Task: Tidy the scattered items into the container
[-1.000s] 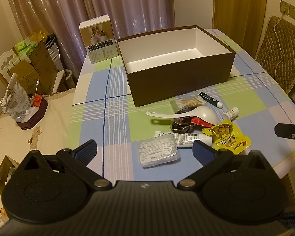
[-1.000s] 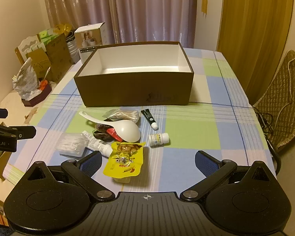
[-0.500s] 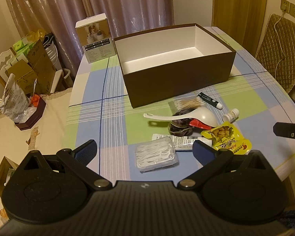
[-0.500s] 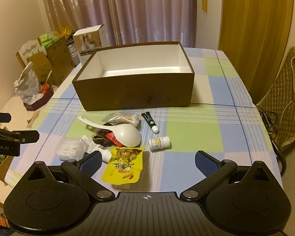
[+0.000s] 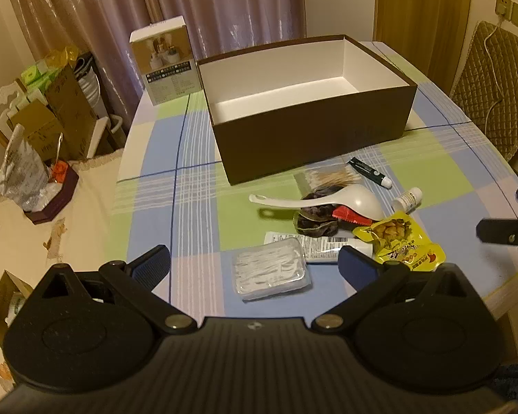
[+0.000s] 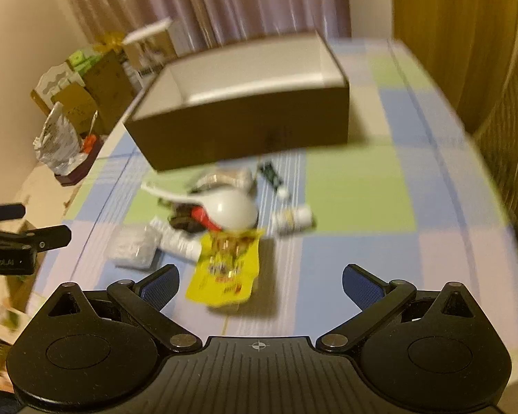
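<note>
An empty brown box (image 5: 314, 127) with a white inside stands on the checked tablecloth (image 5: 162, 186). In front of it lies a heap: white spoon (image 5: 342, 200), cotton swabs (image 5: 331, 177), dark tube (image 5: 369, 172), small white bottle (image 5: 407, 198), dark scrunchie (image 5: 314, 222), white tube (image 5: 321, 243), yellow snack pouch (image 5: 400, 246) and a clear floss-pick box (image 5: 271, 272). My left gripper (image 5: 255, 264) hangs open just before the floss-pick box. My right gripper (image 6: 260, 281) is open above the yellow pouch (image 6: 228, 269); its view is blurred. The brown box (image 6: 252, 131) lies beyond.
A white product carton (image 5: 164, 60) stands at the table's far left corner. Left of the table are cardboard boxes and bags (image 5: 48, 117) on the floor. A quilted chair (image 5: 493, 86) stands at the right. Curtains hang behind.
Both grippers have come forward toward the heap. The right one has swung left and down over the yellow pouch, blurring its view. Nothing has been picked up.
</note>
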Action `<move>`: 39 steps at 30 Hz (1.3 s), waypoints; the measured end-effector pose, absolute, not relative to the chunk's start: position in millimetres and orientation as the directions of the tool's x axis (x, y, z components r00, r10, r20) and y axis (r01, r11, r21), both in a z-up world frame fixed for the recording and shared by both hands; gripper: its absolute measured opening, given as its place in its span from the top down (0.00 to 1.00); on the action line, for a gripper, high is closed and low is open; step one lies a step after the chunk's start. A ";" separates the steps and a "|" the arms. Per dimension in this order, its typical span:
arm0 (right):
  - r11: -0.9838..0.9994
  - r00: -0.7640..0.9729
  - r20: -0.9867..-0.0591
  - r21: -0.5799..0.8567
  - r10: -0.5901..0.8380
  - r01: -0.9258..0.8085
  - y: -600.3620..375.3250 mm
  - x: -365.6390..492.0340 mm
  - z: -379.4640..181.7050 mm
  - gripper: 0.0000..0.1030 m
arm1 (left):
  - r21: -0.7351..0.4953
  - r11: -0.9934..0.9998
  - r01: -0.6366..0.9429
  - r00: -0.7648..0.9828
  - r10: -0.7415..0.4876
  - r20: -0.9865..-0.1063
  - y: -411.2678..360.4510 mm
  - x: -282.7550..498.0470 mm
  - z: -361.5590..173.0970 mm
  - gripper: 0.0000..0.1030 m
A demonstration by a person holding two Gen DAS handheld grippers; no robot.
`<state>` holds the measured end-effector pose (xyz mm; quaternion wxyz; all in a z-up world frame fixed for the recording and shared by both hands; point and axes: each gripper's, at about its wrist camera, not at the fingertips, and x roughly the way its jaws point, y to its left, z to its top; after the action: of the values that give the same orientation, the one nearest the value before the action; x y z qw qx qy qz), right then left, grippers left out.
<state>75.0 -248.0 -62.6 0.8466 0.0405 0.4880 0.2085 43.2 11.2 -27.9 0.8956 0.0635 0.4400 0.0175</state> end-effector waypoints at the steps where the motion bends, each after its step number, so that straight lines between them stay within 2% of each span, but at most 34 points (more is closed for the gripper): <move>1: 0.908 0.421 -0.812 0.299 0.403 -0.293 -251.7 77.5 -68.0 0.00 | 0.128 0.992 0.021 0.607 0.089 -0.789 12.7 43.5 -30.1 0.01; 6: 0.874 0.358 -0.797 0.443 0.486 -0.199 -271.0 90.9 -89.9 0.00 | 0.120 0.993 0.000 0.571 0.098 -0.815 21.6 44.6 -43.7 0.01; 14: 0.777 0.342 -0.700 0.595 0.627 -0.205 -276.1 107.4 -122.9 0.00 | 0.097 0.995 0.002 0.536 0.081 -0.841 26.4 48.3 -62.8 0.01; 15: 0.773 0.345 -0.694 0.596 0.632 -0.217 -273.9 108.6 -126.4 0.02 | 0.098 0.995 0.006 0.535 0.079 -0.841 26.0 48.9 -64.4 0.01; 16: 0.766 0.347 -0.685 0.599 0.641 -0.233 -270.5 110.8 -131.2 0.10 | 0.098 0.995 0.009 0.534 0.078 -0.842 26.0 49.9 -66.3 0.01; 17: 0.760 0.335 -0.683 0.602 0.648 -0.243 -267.3 114.0 -136.1 0.24 | 0.098 0.995 0.010 0.531 0.077 -0.844 26.4 51.0 -68.2 0.01; 28: 0.762 0.307 -0.698 0.570 0.647 -0.309 -245.1 132.0 -165.7 0.26 | 0.105 0.994 -0.017 0.486 0.100 -0.868 36.6 64.4 -84.9 0.01; 30: 0.754 0.289 -0.699 0.572 0.654 -0.324 -242.6 134.7 -170.5 0.44 | 0.107 0.994 -0.021 0.479 0.104 -0.871 37.3 66.3 -87.6 0.01; 32: 0.749 0.286 -0.695 0.574 0.659 -0.330 -240.9 136.5 -174.5 0.44 | 0.107 0.994 -0.023 0.474 0.105 -0.874 37.7 67.6 -89.4 0.01; 35: 0.744 0.299 -0.686 0.563 0.663 -0.359 -241.0 136.9 -173.5 0.56 | 0.112 0.993 -0.028 0.464 0.112 -0.879 37.3 69.1 -92.0 0.01; 37: 0.740 0.295 -0.683 0.566 0.668 -0.364 -242.8 138.0 -172.8 0.58 | 0.116 0.993 -0.031 0.461 0.117 -0.879 37.2 69.7 -92.8 0.01; 39: 0.735 0.299 -0.676 0.570 0.673 -0.367 -245.9 137.6 -171.1 0.63 | 0.117 0.993 -0.035 0.459 0.120 -0.880 37.4 70.9 -93.2 0.01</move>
<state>137.6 -245.9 -171.1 0.7907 0.1554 0.4922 0.3291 70.9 37.4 -93.2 0.8531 0.0411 0.5181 0.0453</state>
